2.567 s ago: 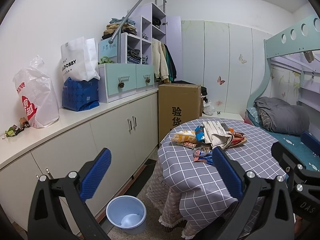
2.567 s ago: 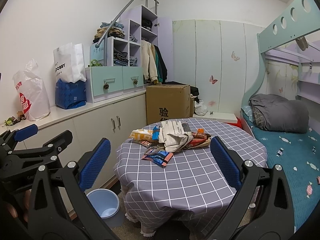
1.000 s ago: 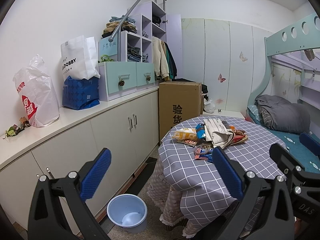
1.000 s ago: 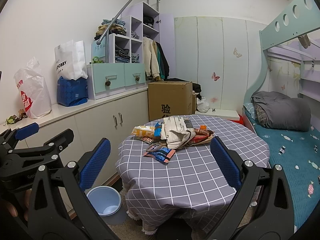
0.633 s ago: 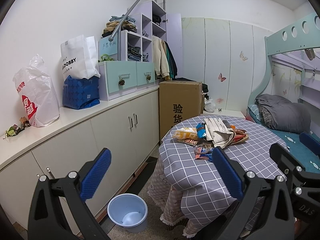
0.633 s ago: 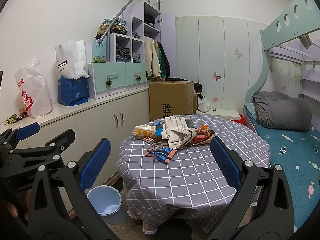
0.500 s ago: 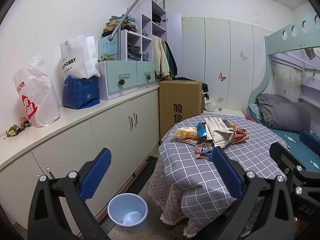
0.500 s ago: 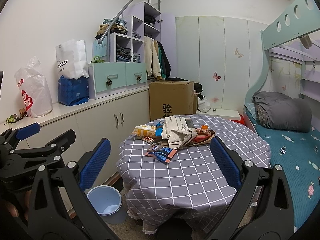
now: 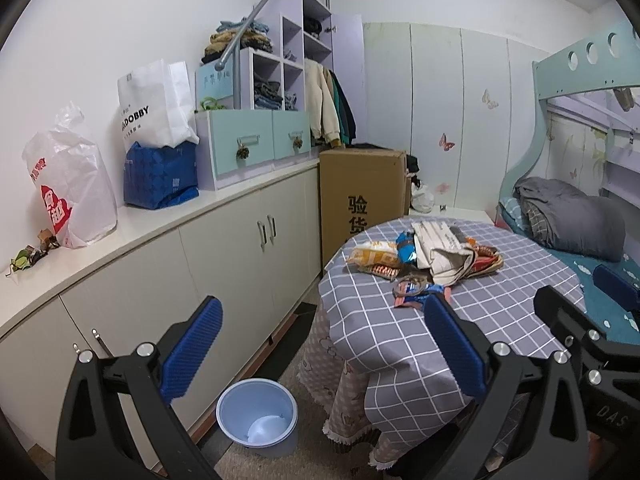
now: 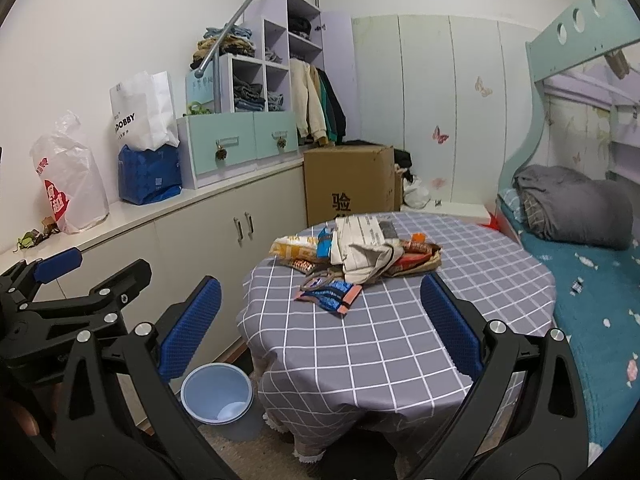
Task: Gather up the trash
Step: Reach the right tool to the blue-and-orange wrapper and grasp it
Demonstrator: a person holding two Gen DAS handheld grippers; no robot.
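Left wrist view
Left gripper (image 9: 320, 344): jaws wide apart, holding nothing, above the floor gap beside the table.
Trash: heap of crumpled snack wrappers and paper (image 9: 428, 258) on the round table with grey checked cloth (image 9: 400, 344), at 1 o'clock.
Bin: pale blue round plastic bin (image 9: 258, 416) on the floor at 6 o'clock, against the cream cabinets (image 9: 224, 256).

Right wrist view
Right gripper (image 10: 320, 340): jaws wide apart, empty, well short of the heap.
Trash: heap at 12 o'clock, on the table's far half; flat blue-and-orange wrapper (image 10: 330, 295) nearest.
Bin: at 7 o'clock, beside the table.
Left gripper: at 9 o'clock.
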